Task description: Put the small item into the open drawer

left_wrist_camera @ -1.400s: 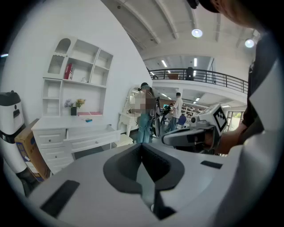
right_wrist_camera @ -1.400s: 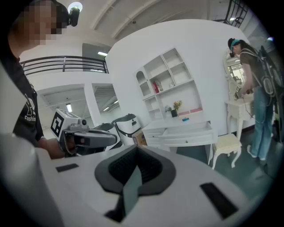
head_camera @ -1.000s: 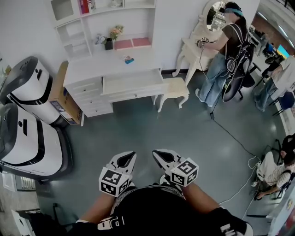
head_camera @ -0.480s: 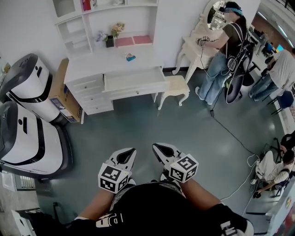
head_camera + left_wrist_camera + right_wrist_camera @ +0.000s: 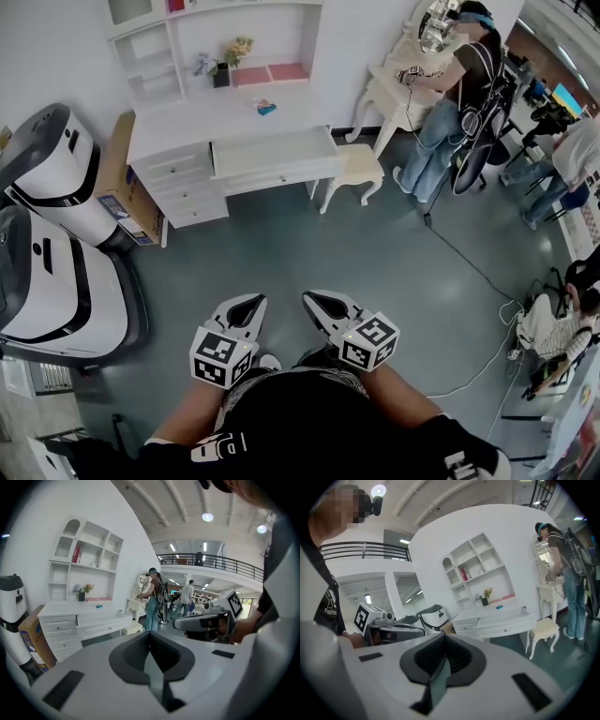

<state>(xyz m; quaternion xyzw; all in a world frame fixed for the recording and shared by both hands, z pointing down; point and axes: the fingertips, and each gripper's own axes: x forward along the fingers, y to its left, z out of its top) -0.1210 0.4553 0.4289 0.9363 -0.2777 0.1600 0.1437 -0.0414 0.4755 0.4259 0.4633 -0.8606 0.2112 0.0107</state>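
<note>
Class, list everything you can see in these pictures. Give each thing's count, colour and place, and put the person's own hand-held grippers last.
desk: one, white, against the far wall, with shelves above
drawer: one, white, pulled open at the desk's front
small item: one, blue, on the desk top behind the drawer
flower pot: one, dark, at the back of the desk top
stool: one, cream, right of the desk
cardboard box: one, brown, left of the desk
machines: two, white and black, on the floor at left
dressing table: one, cream, far right
left hand-held gripper: one, white, jaws shut, empty
right hand-held gripper: one, white, jaws shut, empty
</note>
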